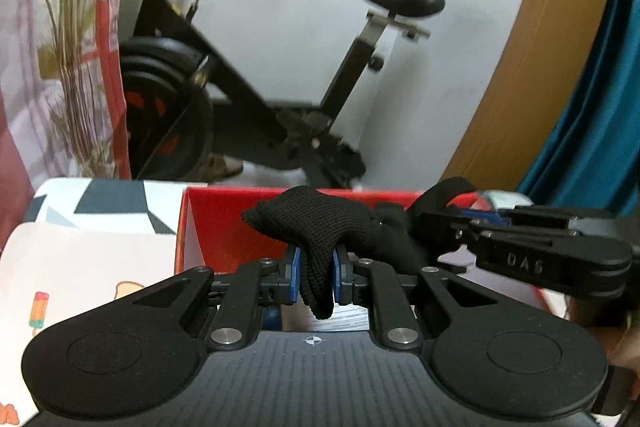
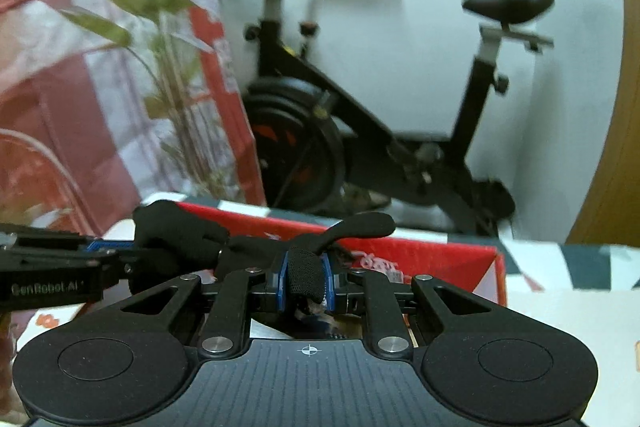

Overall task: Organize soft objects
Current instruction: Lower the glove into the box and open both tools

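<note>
Left gripper (image 1: 316, 277): jaws closed on black knit fabric, blue pads pressing both sides of a pinched fold; a tail of the fabric hangs below the pads. Right gripper (image 2: 306, 277): jaws likewise clamped on a rolled edge of black knit, a flap sticking up and away beyond the pads. Judged to be one piece, the black knit cloth (image 1: 308, 219), held at two points and spanning between the grippers; the middle is bunched, so one piece versus two cannot be confirmed.

Landmark: red box (image 1: 224, 223). The cloth is off any surface and sits directly above the open box, near its far wall. The right gripper enters the left wrist view from the right side, over the box's right end. Some printed items lie inside the box under the grippers; too hidden to identify.

Left of the box: patterned table cover (image 1: 112, 203) with a pale mat on it. Behind the box: exercise bike (image 1: 248, 75); plant (image 1: 76, 47) to the bike's left.

Progress, as judged: cloth picked up and brought over the box; not yet lowered in or released. Remaining: set it down in the box, let go. Whether other soft items wait cannot be told.
</note>
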A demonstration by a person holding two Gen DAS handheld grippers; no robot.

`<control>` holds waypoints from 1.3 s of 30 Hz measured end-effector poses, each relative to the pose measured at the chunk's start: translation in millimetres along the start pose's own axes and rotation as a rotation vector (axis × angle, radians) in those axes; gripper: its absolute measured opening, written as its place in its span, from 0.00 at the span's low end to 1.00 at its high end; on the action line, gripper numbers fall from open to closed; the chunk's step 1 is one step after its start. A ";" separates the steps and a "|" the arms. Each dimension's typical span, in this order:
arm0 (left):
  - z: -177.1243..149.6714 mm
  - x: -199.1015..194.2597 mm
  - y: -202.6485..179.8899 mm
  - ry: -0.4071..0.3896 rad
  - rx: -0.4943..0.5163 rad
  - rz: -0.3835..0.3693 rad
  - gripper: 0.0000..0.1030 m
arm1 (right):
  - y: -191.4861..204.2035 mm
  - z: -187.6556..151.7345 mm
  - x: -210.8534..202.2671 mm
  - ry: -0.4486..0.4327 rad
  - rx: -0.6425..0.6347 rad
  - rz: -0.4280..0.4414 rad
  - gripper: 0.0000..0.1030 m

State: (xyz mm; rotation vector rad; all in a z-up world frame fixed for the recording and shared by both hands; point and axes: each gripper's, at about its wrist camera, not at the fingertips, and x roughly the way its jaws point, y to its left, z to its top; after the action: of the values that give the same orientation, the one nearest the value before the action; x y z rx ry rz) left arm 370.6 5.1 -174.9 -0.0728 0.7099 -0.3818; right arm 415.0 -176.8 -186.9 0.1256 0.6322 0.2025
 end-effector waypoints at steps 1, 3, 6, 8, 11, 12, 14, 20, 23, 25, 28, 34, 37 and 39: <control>0.3 7.0 2.1 0.015 0.002 0.004 0.17 | -2.5 -0.8 7.8 0.017 0.009 -0.006 0.16; 0.3 19.3 7.3 0.039 0.000 0.013 0.18 | -8.6 -1.8 22.1 0.056 0.037 -0.016 0.16; 1.6 28.2 12.7 0.052 0.003 0.022 0.27 | -20.7 -2.0 35.9 0.099 0.098 -0.027 0.16; 2.1 29.5 14.4 0.052 0.008 0.032 0.32 | -30.1 -1.9 43.8 0.124 0.149 -0.033 0.15; 4.2 28.1 19.2 0.043 -0.020 0.024 0.42 | -38.9 -1.6 54.0 0.143 0.190 -0.049 0.15; 5.0 29.2 19.1 0.044 -0.027 0.024 0.42 | -40.8 -2.1 58.2 0.154 0.198 -0.055 0.15; 5.0 28.7 20.0 0.044 -0.033 0.021 0.42 | -43.6 -3.4 65.8 0.177 0.221 -0.057 0.15; 7.3 28.3 20.9 0.049 -0.046 0.018 0.43 | -42.1 -10.2 90.1 0.276 0.256 -0.059 0.15; 9.6 23.7 21.6 0.041 -0.044 0.024 0.43 | -44.3 -13.1 97.8 0.316 0.278 -0.067 0.16; 10.2 20.1 21.5 0.035 -0.041 0.030 0.47 | -45.6 -11.2 95.7 0.323 0.289 -0.077 0.19; 10.6 13.9 19.3 0.030 -0.033 0.046 0.51 | -42.7 -5.1 82.9 0.309 0.265 -0.107 0.30; 6.6 -1.5 8.5 0.023 -0.002 0.078 0.60 | -38.3 3.4 46.2 0.303 0.228 -0.114 0.34; 0.9 -10.3 2.5 0.022 0.012 0.095 0.61 | -34.5 2.3 24.9 0.299 0.210 -0.123 0.42; -3.6 -16.1 -0.5 0.026 0.015 0.105 0.61 | -33.1 -0.6 10.7 0.294 0.205 -0.131 0.47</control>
State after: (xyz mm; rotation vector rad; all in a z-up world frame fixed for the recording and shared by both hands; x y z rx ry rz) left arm 357.0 10.7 -167.6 -0.0162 0.7336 -0.2876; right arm 428.0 -206.6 -199.4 0.2539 0.9504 0.0283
